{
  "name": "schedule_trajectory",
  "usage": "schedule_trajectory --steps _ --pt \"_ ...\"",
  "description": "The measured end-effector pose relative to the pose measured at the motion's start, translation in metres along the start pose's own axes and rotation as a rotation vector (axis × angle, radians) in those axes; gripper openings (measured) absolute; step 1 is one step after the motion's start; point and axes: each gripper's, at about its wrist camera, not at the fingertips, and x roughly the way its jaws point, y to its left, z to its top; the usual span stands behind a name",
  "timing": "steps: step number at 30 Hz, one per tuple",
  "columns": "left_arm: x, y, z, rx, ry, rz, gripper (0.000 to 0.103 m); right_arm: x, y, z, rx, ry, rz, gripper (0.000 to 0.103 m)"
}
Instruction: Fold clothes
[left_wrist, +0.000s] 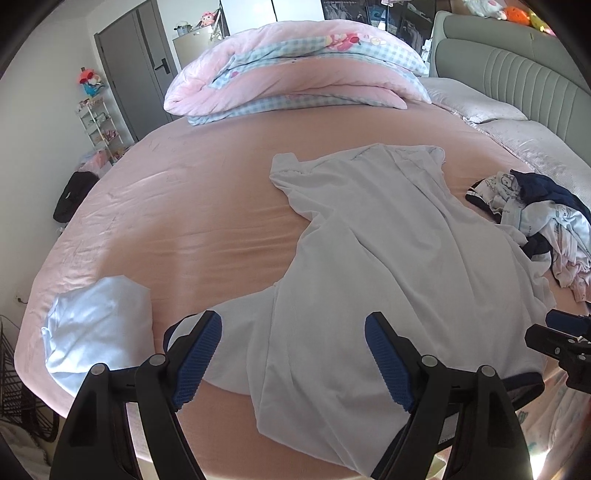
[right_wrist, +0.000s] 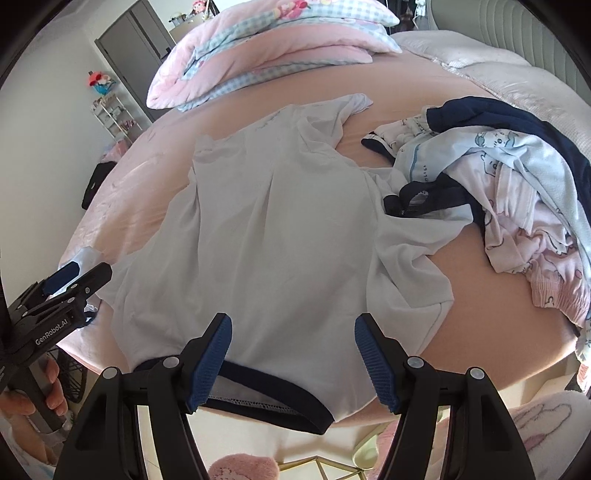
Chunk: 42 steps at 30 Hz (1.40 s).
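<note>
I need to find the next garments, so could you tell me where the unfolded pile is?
The pile of clothes lies on the pink sheet, right of the white shirt, near the grey headboard.

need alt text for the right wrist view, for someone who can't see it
A white T-shirt with a navy hem lies spread on a pink bedsheet, the open right tool hovering above its hem. A pile of unfolded clothes sits to its right.
</note>
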Motion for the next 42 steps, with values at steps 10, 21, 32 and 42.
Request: schedule_trajectory --steps 10,21,32,42 --pt "0.045 -0.003 0.035 0.065 0.025 -0.053 0.079 0.022 0.003 0.055 -0.056 0.04 0.017 0.069" --pt "0.105 0.002 0.077 0.119 0.096 -0.115 0.079 0.074 -0.02 0.14 -0.043 0.068 0.056 0.069" --pt "0.15 0.026 0.091 -0.085 0.212 -0.306 0.075 0.122 -0.037 0.194 0.054 0.149 0.083 0.069" --pt "0.171 0.023 0.088 -0.137 0.267 -0.358 0.023 0.158 -0.042 0.199 0.009 0.189 0.051 0.068"
